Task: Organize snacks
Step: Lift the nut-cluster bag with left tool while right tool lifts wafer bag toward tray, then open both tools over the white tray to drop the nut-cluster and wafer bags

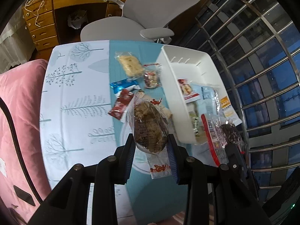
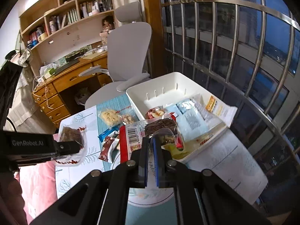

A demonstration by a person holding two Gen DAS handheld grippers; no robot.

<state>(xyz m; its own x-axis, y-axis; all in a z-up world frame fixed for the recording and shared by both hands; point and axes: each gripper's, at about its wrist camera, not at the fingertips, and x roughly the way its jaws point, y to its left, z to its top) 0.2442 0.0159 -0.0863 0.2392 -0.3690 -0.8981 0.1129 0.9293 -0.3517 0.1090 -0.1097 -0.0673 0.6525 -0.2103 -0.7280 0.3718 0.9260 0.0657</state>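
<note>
My left gripper [image 1: 151, 146] is shut on a clear-wrapped brown cake [image 1: 150, 127] and holds it above the table; the cake also shows in the right wrist view [image 2: 72, 134]. My right gripper [image 2: 151, 142] is shut on a clear packet of dark chocolate cake with a red edge [image 2: 159, 127], held over the near end of the white bin [image 2: 135, 101]; this packet also shows in the left wrist view [image 1: 225, 133]. The white bin [image 1: 168, 86] holds several snack packets. Loose snacks lie on the table: a pale cracker pack [image 1: 130, 63], a red-and-white pack [image 1: 151, 77], a blue wrapper [image 1: 122, 85], a dark red wrapper [image 1: 121, 103].
A grey office chair [image 1: 142, 22] stands behind the table [image 1: 75, 86]. A wooden desk with drawers [image 1: 43, 24] is at the back left. A pink cushion [image 1: 18, 112] borders the table on the left. A barred window [image 1: 262, 65] runs along the right.
</note>
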